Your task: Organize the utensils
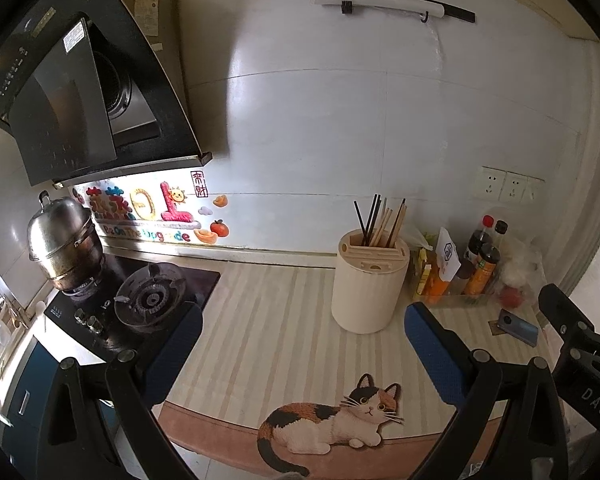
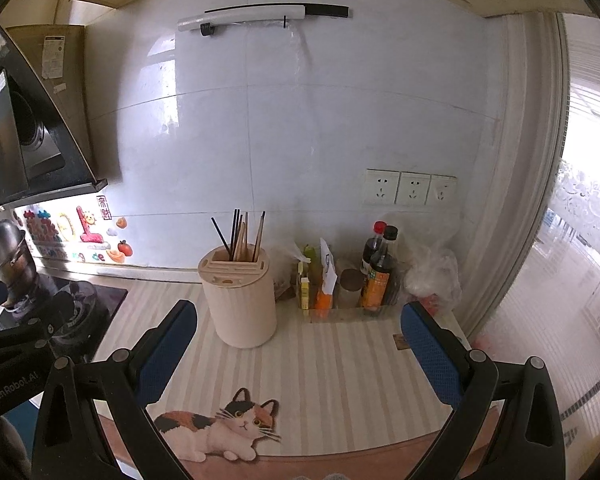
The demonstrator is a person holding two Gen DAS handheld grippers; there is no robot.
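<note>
- Hovering over the striped mat [image 1: 284, 320] with the left gripper [image 1: 304, 340] spread wide and gripping nothing.
- Hanging alongside with the right gripper [image 2: 300, 344] spread just as wide and equally bare between its blue pads [image 2: 432, 356].
- Standing upright in the back slot of the cream holder [image 2: 240, 300], near the wall and between the stove [image 1: 140, 296] and the bottles [image 2: 380, 276]: a bunch of chopsticks [image 2: 242, 238], some black, some wooden, fanning out at slight tilts.
- Judging the chopsticks as light, stiff and thin, likely slipping or twisting between broad pads if pinched singly.
- Favouring a pinch on the upper shafts above the holder's rim, probably several gathered together, pulling straight up to avoid tipping the holder.
- Judging the holder itself as light plastic, prone to sliding on the mat if bumped.
- Hiding inside the holder: the lower halves of the chopsticks and whatever fills the narrow front slots.
- Failing to make out an exact chopstick count, since the sticks are overlapping.
- Lying partly cut off behind the right gripper in the left view: a blue phone [image 1: 518, 330].
</note>
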